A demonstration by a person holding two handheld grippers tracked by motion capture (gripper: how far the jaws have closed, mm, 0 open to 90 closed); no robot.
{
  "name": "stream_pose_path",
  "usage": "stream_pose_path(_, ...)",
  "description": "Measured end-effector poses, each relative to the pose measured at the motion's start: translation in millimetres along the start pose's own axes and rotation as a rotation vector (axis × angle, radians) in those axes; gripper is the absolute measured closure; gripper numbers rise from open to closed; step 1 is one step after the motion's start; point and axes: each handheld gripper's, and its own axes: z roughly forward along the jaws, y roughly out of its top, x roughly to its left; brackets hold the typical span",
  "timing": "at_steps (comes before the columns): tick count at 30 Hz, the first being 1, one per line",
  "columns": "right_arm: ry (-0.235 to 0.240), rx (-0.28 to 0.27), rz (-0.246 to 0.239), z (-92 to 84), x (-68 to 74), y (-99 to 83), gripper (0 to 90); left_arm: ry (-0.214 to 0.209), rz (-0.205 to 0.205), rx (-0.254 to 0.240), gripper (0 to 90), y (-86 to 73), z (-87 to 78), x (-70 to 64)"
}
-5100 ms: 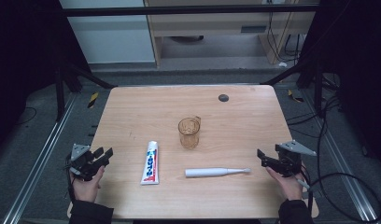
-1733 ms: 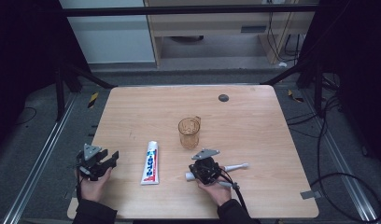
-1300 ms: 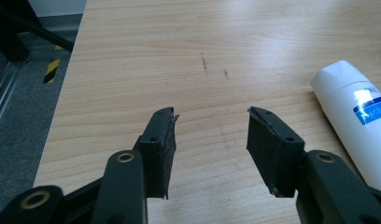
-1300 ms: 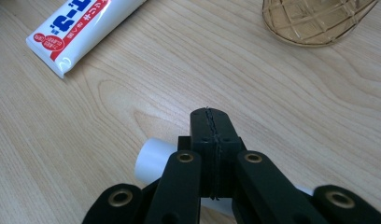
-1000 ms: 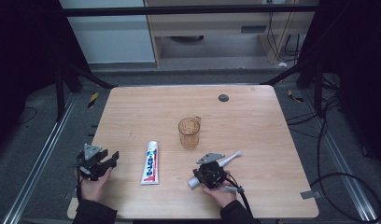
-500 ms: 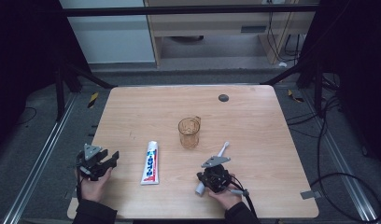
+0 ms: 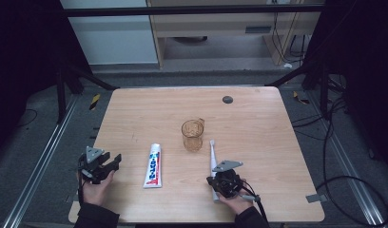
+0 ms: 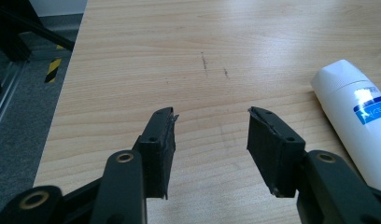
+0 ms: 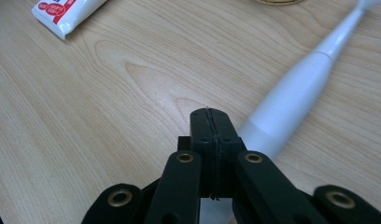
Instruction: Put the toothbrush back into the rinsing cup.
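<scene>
A person works at a wooden table with a gripper in each hand. The right gripper, near the table's six o'clock edge, has its two jaws pressed flat together with nothing between them. A white electric toothbrush lies on the wood touching the right side of those closed jaws, its handle end running under the gripper and its slim neck pointing away toward one o'clock in the right gripper view. From the high view, the toothbrush points almost straight to twelve o'clock, its head just beside a clear amber cup standing upright near the middle of the table. The left gripper sits at the table's eight o'clock corner, its jaws standing wide apart over bare wood and holding nothing. A toothpaste tube lies flat between the two grippers, cap end toward twelve o'clock. A small dark disc rests well apart, near the far edge.
</scene>
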Motion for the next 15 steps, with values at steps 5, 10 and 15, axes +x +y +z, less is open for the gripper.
stream_pose_path(5, -0.007, 0.0, 0.0, -1.4, -2.2, -1.5, 90.0, 0.0, -0.001, 0.0, 50.6, 0.0, 0.0, -0.2)
stream_pose_path(10, -0.013, 0.004, 0.006, -3.0, -3.7, -3.3, 90.0, 0.0, -0.001, 0.0, 50.7, 0.0, 0.1, -0.2)
stream_pose_path(15, -0.018, 0.001, 0.012, -5.0, -4.8, -3.8, 90.0, 0.0, -0.001, 0.001, 50.7, 0.0, 0.2, -0.2)
